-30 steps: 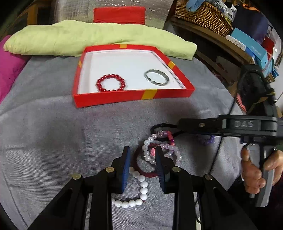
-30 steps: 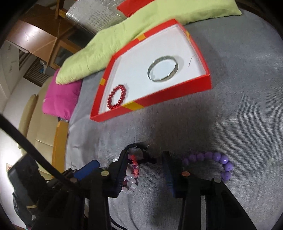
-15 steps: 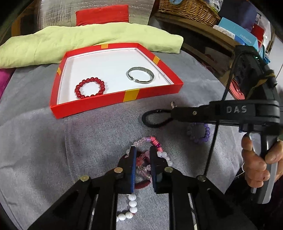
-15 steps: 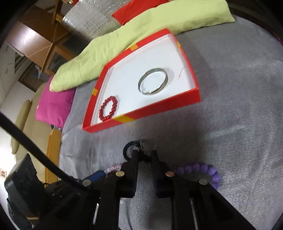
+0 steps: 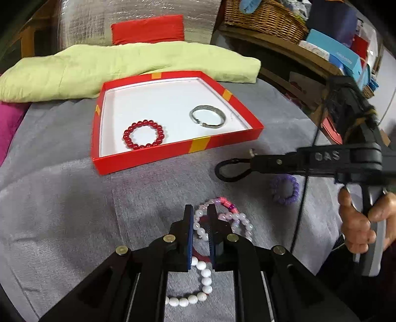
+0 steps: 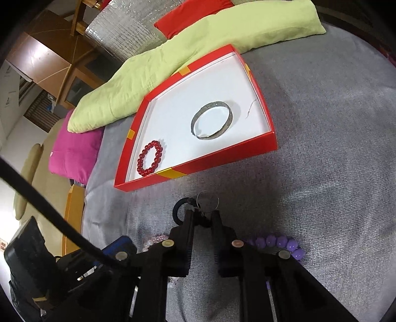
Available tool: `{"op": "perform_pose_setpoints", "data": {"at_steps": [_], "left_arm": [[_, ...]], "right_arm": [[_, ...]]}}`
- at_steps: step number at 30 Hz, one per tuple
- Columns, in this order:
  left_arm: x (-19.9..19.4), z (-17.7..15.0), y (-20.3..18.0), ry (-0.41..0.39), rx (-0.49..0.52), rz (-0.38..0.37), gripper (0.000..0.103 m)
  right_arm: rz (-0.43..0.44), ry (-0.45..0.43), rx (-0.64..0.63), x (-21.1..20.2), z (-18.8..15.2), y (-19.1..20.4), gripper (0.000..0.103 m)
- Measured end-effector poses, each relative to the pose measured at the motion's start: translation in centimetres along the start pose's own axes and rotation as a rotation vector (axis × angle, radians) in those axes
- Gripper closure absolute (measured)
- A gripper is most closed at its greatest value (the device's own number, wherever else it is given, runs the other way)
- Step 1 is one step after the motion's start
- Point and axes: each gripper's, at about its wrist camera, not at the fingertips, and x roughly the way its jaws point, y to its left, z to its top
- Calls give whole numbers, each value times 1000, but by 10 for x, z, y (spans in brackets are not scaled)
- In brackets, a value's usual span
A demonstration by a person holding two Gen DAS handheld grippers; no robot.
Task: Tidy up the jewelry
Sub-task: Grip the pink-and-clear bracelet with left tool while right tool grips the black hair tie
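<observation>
My left gripper [image 5: 200, 210] is shut on a pale pink bead bracelet [image 5: 237, 219] that lies tangled with a white pearl bracelet [image 5: 203, 275] on the grey cloth. To the right, my right gripper [image 5: 252, 158] [image 6: 203, 215] is shut on a black cord loop [image 5: 229, 171] [image 6: 179, 210] with a thin wire ring [image 6: 209, 199] at its end. Beyond both stands the red box [image 5: 173, 151] [image 6: 222, 154] with a white floor. In it lie a red bead bracelet [image 5: 143, 135] [image 6: 149, 158] and a silver bangle [image 5: 208, 116] [image 6: 211, 121]. A purple bead bracelet [image 5: 284, 189] [image 6: 279, 241] lies loose on the cloth.
A pale green cushion [image 5: 111, 64] lies behind the box, with a magenta cushion [image 6: 74, 148] at the left. A person's hand [image 5: 358, 223] grips the right tool's handle. Wicker basket [image 5: 267, 17] and boxes fill shelves at the back right.
Both grippers have closed: the left on the pink beads, the right on the black cord loop. The cord loop has come away from the bead pile, to the right.
</observation>
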Motion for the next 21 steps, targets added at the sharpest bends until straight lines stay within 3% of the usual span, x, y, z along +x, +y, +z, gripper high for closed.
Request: {"op": "perform_pose_setpoints", "data": {"at_steps": [4,14,21], "left_arm": [[0,-7,-14,20,71,-21,92],[24,-11,-26,84,112,-20,92],[18,-7,-22,37,85,-14,98]], "right_arm": [[-3,6,-2,2,0,1,88],[-10,8,0,3,-1,-1,88],[1,-11,-3,-3,-1,0,88]]}}
